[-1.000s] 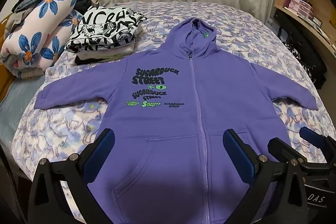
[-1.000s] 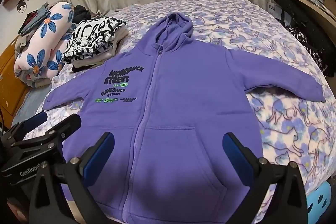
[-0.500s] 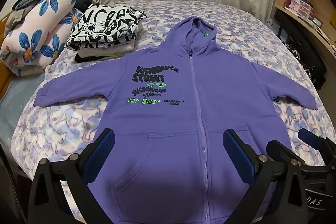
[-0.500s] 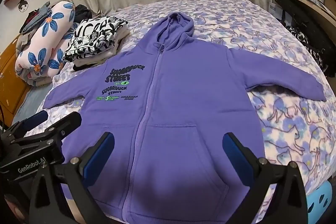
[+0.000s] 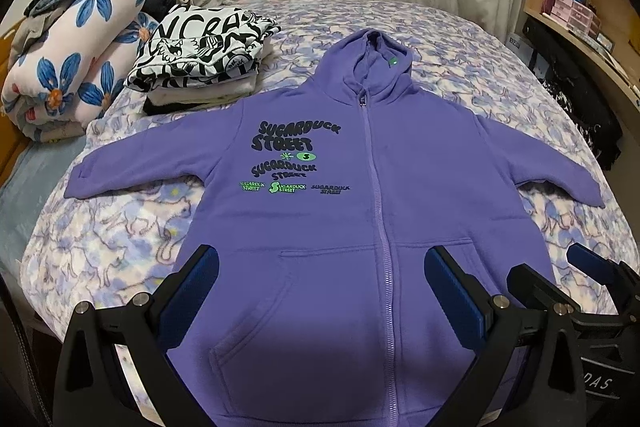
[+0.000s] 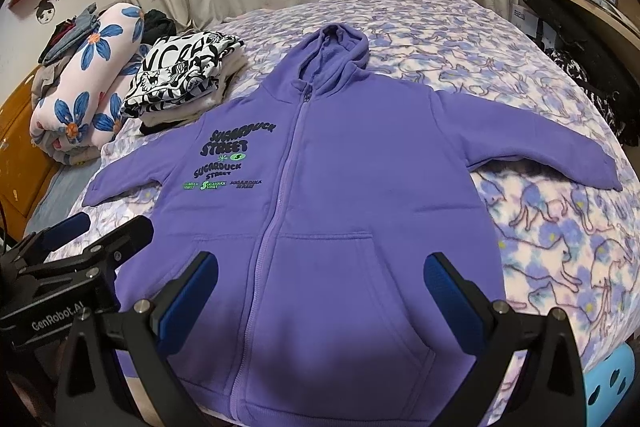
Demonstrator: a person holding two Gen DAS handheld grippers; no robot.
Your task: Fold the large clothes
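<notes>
Left wrist view is showing the purple hoodie [image 5: 360,211] lying flat, front up and zipped, on the patterned bedspread [image 5: 100,247], sleeves spreading outward. Both the left gripper [image 5: 320,279] and right gripper [image 6: 320,279] are hovering above its hem, jaws gaping wide, gripping nothing.

- hoodie [image 5: 420,187]: solid purple, black and green lettering on the chest
- bedspread [image 5: 460,39]: white with blue-purple cats
- rolled quilt [image 5: 68,67]: pale pink, blue flowers
- folded top [image 5: 200,47]: black-and-white graphic print
- gripper pads [image 6: 188,291]: blue
</notes>
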